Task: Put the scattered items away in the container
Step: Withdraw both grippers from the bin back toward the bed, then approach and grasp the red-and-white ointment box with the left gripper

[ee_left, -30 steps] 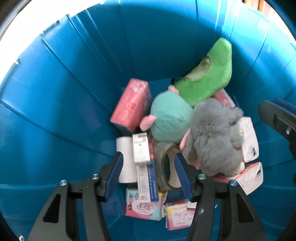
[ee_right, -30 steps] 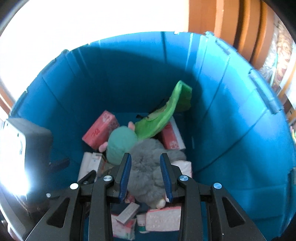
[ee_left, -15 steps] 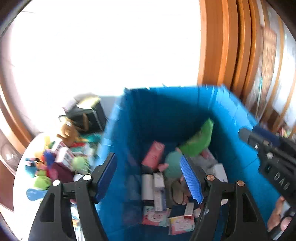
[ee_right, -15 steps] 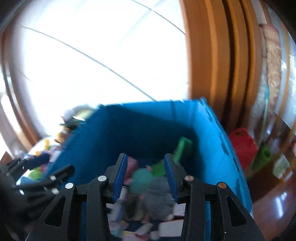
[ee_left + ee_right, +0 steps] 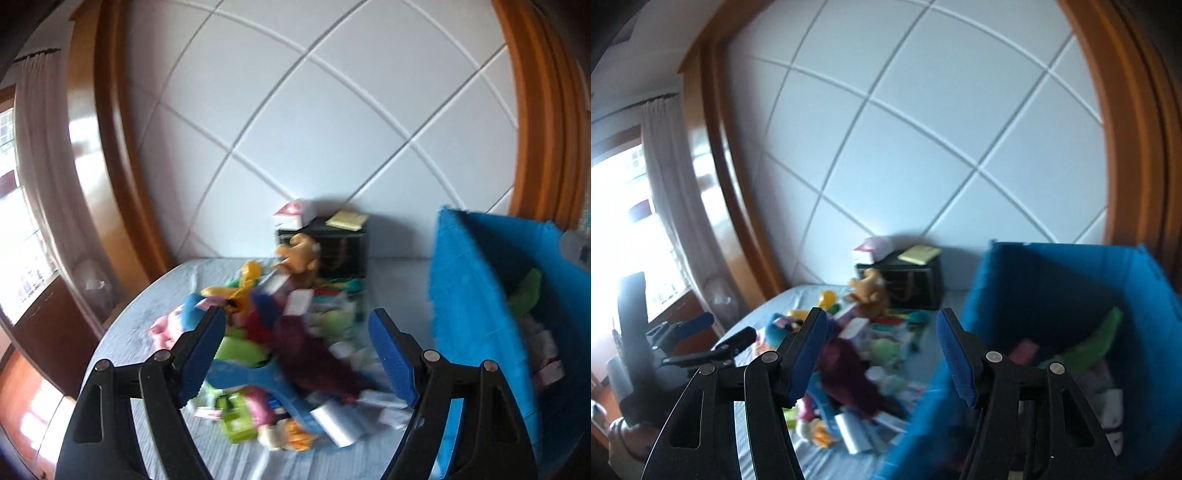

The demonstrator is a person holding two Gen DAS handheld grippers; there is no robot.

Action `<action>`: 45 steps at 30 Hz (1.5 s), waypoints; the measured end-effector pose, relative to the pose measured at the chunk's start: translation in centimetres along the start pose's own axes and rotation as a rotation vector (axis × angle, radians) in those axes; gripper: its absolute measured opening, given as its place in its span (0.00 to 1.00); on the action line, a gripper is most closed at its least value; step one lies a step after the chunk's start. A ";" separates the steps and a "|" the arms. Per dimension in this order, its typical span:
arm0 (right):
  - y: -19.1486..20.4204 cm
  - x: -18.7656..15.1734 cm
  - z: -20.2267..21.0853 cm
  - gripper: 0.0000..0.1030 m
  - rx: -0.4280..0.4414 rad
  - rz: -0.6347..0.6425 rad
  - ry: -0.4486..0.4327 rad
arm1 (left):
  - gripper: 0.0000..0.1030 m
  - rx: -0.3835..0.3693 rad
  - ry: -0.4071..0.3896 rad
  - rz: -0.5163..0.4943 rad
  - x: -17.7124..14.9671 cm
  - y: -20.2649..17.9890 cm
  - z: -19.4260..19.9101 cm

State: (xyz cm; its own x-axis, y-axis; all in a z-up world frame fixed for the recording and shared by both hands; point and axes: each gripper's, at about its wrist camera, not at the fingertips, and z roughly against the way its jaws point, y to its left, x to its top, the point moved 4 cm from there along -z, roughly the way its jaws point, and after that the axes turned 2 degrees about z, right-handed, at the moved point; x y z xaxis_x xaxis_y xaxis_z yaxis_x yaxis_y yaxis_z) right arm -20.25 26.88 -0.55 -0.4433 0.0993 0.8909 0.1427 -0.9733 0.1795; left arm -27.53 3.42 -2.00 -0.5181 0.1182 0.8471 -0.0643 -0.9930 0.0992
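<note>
Blue bin (image 5: 1052, 295) now right, formerly underneath | both tongs (image 5: 297, 354) (image 5: 882, 354) empty, opening | facing toy pile (image 5: 273, 332)

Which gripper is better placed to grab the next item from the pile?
Left, probably. The left gripper faces the pile squarely, jaws opening and empty. The right gripper, also empty and opening, sits half over the blue bin.

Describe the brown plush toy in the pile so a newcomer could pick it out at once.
Start at the blue container on the right, then look left to the black box against the white quilted wall. The brown plush toy sits right in front of that box, at the far edge of the toy pile. It is the only tan-brown thing among bright green, blue and maroon neighbours.
</note>
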 end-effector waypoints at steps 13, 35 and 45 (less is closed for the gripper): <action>7.8 -15.2 -15.0 0.60 -0.090 -0.119 0.338 | 0.77 -0.007 0.284 0.032 -14.6 17.4 -14.1; 7.2 -28.9 -23.7 0.51 -0.134 -0.130 0.623 | 0.77 0.054 0.469 0.080 -23.9 21.9 -25.8; 12.6 -30.8 -23.7 0.51 -0.272 -0.258 0.606 | 0.77 -0.170 0.544 -0.130 -24.7 20.9 -29.6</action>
State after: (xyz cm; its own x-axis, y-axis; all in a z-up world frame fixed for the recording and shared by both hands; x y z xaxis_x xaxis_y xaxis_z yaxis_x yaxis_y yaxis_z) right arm -25.75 6.68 -35.62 -0.8584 0.2780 0.4311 -0.2237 -0.9592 0.1730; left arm -41.35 -20.16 -36.32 -0.8576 0.2681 0.4389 -0.2692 -0.9611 0.0611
